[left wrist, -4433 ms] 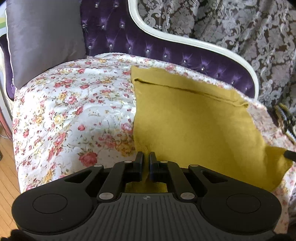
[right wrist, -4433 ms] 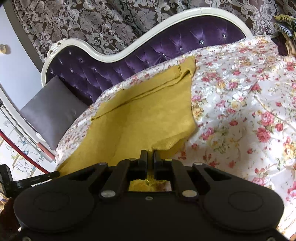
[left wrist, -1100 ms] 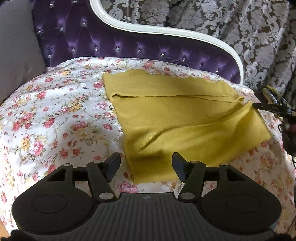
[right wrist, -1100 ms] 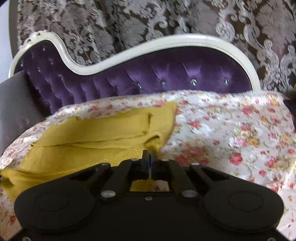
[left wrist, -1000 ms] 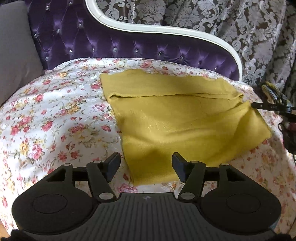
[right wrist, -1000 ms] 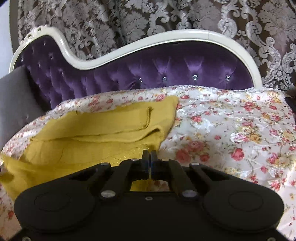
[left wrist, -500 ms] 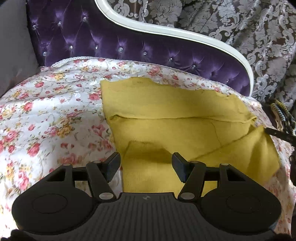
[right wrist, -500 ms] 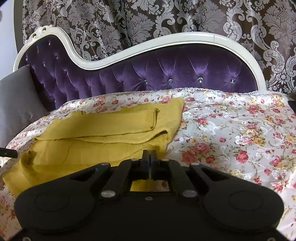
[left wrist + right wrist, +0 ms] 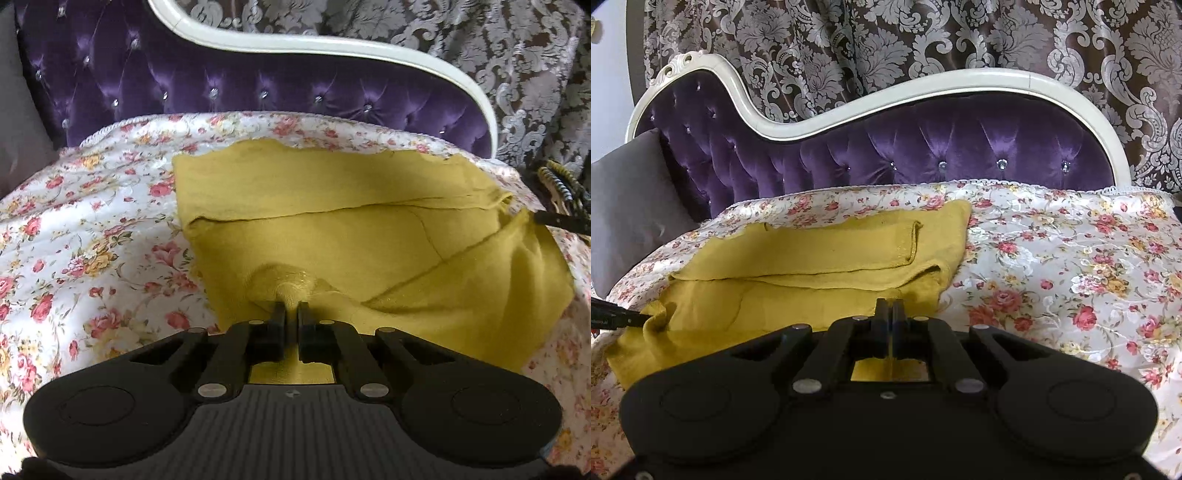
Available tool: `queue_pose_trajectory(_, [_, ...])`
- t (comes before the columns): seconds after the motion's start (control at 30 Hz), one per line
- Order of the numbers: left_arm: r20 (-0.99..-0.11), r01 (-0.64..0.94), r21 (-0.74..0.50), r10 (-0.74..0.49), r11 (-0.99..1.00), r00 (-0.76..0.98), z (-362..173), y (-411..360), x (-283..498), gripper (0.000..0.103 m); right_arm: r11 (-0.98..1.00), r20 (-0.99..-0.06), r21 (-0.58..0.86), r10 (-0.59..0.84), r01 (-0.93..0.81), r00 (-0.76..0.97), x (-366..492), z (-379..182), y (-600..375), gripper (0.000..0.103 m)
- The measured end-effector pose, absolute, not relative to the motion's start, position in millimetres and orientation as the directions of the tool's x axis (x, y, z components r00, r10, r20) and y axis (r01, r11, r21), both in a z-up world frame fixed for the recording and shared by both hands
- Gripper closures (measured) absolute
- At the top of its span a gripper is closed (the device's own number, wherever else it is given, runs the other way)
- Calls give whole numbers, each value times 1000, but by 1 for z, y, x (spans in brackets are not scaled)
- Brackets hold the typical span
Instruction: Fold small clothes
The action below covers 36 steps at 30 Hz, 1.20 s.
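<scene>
My left gripper [image 9: 291, 308] has just been closing, and its fingers [image 9: 277, 314] are now clenched on a small pinch of the yellow garment [image 9: 332, 236] at its near edge; the cloth bunches up into a little peak between them. My right gripper [image 9: 889, 306] is also clenched, with a thin yellow layer caught between its fingers at the other near corner. So I hold both near corners, and the garment stretches away from the fingers toward the backrest, with its long axis going from side to side between my 2 hands. I judge the coming move is to carry this near edge forward over the far part.

The garment is a soft, matte knit, already doubled, with 1 folded band lying on top at its far side. It rests on the floral quilt [image 9: 92, 229], which looks glossy and padded. Behind it stands the tufted purple backrest [image 9: 923, 147] with a curved white frame, then the damask curtain [image 9: 849, 44].
</scene>
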<state>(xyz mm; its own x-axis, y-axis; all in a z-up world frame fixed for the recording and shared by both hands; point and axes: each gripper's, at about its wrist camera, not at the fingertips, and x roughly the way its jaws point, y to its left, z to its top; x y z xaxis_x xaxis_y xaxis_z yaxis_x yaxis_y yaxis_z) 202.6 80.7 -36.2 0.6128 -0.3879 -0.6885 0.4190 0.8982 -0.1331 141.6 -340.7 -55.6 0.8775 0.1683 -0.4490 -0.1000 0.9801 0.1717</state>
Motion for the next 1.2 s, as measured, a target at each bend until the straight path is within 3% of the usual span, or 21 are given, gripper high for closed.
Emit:
queue_pose_trajectory(0.33, [-552, 358, -109, -355, 928, 754, 4, 92, 184, 97, 982, -374, 163, 152, -97, 915, 136, -33, -344, 96])
queue_pose_trajectory(0.67, [-454, 305, -93, -313, 948, 834, 43, 92, 233, 97, 986, -299, 141, 128, -89, 946, 180, -5, -343, 96])
queue_pose_trajectory(0.9, [-493, 265, -110, -284, 958, 822, 32, 87, 291, 97, 989, -332, 137, 93, -50, 939, 238, -11, -346, 96])
queue_pose_trajectory(1.2, [-667, 194, -77, -195, 978, 719, -31, 87, 343, 95, 994, -464, 102, 18, 33, 886, 283, -55, -352, 96])
